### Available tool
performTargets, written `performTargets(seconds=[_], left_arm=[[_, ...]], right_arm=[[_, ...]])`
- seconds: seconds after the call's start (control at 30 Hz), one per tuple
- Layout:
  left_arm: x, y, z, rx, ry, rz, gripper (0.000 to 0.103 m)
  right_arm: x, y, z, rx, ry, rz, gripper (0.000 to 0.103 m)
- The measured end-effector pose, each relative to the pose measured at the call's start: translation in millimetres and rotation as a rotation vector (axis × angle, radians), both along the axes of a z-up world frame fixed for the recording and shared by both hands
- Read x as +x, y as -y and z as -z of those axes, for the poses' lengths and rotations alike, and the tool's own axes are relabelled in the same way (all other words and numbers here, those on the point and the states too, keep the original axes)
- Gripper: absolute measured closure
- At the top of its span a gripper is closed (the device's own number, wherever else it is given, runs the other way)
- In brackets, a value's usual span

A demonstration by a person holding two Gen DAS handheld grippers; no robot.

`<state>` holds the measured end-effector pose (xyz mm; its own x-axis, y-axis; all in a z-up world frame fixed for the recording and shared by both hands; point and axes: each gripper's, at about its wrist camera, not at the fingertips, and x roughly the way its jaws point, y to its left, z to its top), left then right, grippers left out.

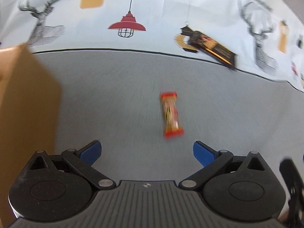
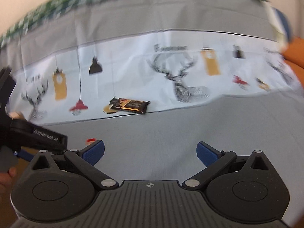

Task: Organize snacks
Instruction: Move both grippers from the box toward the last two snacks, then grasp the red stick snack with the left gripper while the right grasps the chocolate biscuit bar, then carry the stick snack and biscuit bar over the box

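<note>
A red and clear snack bar (image 1: 171, 114) lies on the grey cloth just ahead of my left gripper (image 1: 147, 153), slightly right of its middle. The left gripper is open and empty. A dark chocolate bar (image 1: 213, 49) lies at the edge of the white printed cloth, far right in the left wrist view; it also shows in the right wrist view (image 2: 130, 105). My right gripper (image 2: 150, 153) is open and empty, well short of the chocolate bar. A bit of the red snack (image 2: 90, 141) shows by its left finger.
A cardboard box (image 1: 24, 102) stands at the left of the left wrist view. The left gripper's body (image 2: 36, 134) and a hand sit at the left edge of the right wrist view. An orange object (image 2: 294, 53) is at far right.
</note>
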<state>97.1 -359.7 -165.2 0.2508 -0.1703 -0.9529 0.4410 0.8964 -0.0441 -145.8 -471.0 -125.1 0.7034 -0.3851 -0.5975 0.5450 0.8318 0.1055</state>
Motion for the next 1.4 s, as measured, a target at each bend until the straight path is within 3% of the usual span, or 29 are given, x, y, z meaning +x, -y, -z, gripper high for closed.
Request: performTargets(seconds=[0.17, 0.23, 0.4, 0.5, 0.6, 0.63, 0.67, 0.7, 0.73, 0.77, 0.8, 0.83, 1.0, 1.13, 1.4], left_arm=[[45, 17, 49, 0.062, -0.031, 0.003, 0.0], [49, 13, 45, 0.068, 0.026, 0.012, 0.0], [57, 7, 48, 0.082, 0.012, 0.113, 0.0], [60, 22, 47, 0.116, 0.01, 0.272, 0.0], [62, 36, 44, 0.112, -0.025, 0.438, 0.001], [62, 38, 42, 0.1, -0.015, 0.471, 0.005], [63, 38, 40, 0.087, -0.002, 0.479, 0.021], [64, 36, 36, 0.084, 0.028, 0.459, 0.043], [66, 31, 31, 0.06, 0.035, 0.444, 0.057], [70, 26, 28, 0.03, 0.011, 0.427, 0.085], [74, 20, 27, 0.01, -0.03, 0.394, 0.085], [76, 17, 25, -0.01, -0.06, 0.366, 0.085], [60, -17, 7, -0.028, 0.008, 0.315, 0.086], [27, -53, -22, -0.078, 0.008, 0.273, 0.086], [-53, -148, -95, -0.172, 0.079, 0.227, 0.086]], right_arm=[[96, 57, 54, -0.101, -0.117, -0.116, 0.001], [127, 76, 71, -0.082, -0.161, -0.135, 0.001], [189, 99, 91, -0.111, -0.155, -0.244, 0.001], [226, 107, 97, -0.116, -0.185, -0.325, 0.001], [248, 116, 97, -0.06, -0.182, -0.395, 0.001], [251, 118, 96, -0.049, -0.182, -0.407, 0.001], [253, 119, 96, -0.047, -0.181, -0.412, 0.001], [252, 117, 96, -0.044, -0.171, -0.414, 0.009], [247, 115, 95, -0.038, -0.142, -0.423, 0.032], [240, 111, 93, -0.04, -0.113, -0.426, 0.045], [234, 107, 92, -0.034, -0.104, -0.409, 0.057], [229, 104, 90, -0.012, -0.1, -0.385, 0.061], [194, 86, 78, 0.092, -0.031, -0.254, 0.062], [159, 60, 57, 0.078, 0.021, -0.159, 0.062], [86, -24, -18, 0.189, 0.187, -0.041, 0.062]])
